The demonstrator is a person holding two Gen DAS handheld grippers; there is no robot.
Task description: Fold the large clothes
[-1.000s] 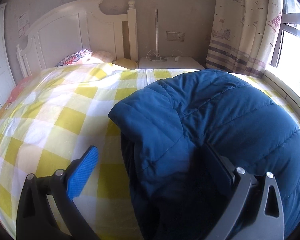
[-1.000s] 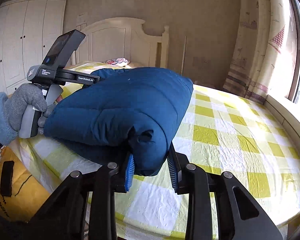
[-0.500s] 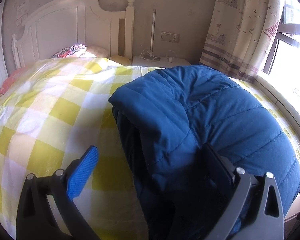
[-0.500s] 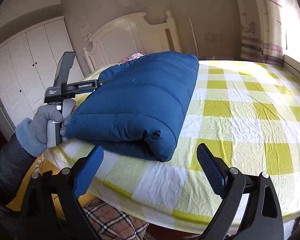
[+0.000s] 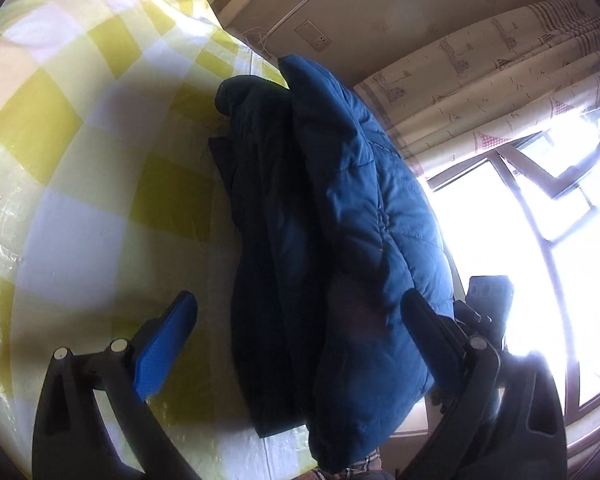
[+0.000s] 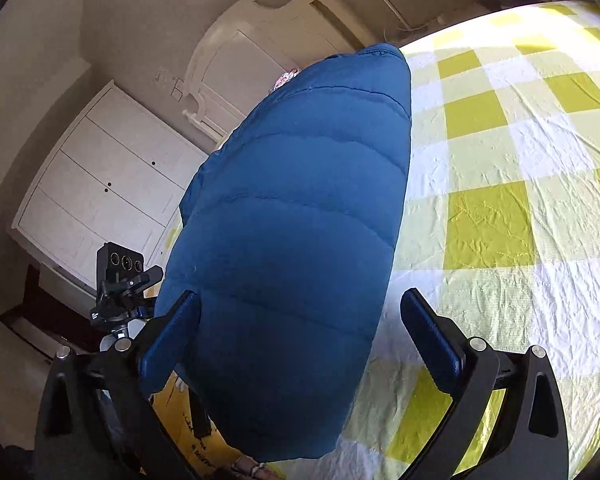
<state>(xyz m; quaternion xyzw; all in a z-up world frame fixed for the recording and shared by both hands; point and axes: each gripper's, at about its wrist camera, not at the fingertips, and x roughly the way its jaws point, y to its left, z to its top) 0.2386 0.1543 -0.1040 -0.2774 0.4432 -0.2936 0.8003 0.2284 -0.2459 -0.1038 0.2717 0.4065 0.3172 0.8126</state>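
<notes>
A folded dark blue padded jacket (image 5: 340, 200) lies on the yellow-and-white checked bed (image 5: 80, 160), its layered edge facing the left wrist camera. My left gripper (image 5: 300, 300) is open wide, and the near end of the jacket shows between its fingers without being pinched. In the right wrist view the jacket (image 6: 300, 200) is a smooth quilted bundle at the edge of the bed (image 6: 500, 200). My right gripper (image 6: 300, 299) has its jaws opening wide. The jacket's end sits between the pads, which do not press on it.
A white wardrobe (image 6: 100, 184) and a white headboard (image 6: 252, 52) stand behind the bed. A patterned curtain (image 5: 480, 80) hangs beside a bright window (image 5: 520, 240). The other handheld gripper's body (image 6: 120, 280) is just left of the jacket.
My right gripper has let go of the jacket's folded end and opened wide. Both views have rolled and shifted along the bed's edge. The left gripper has stayed open.
</notes>
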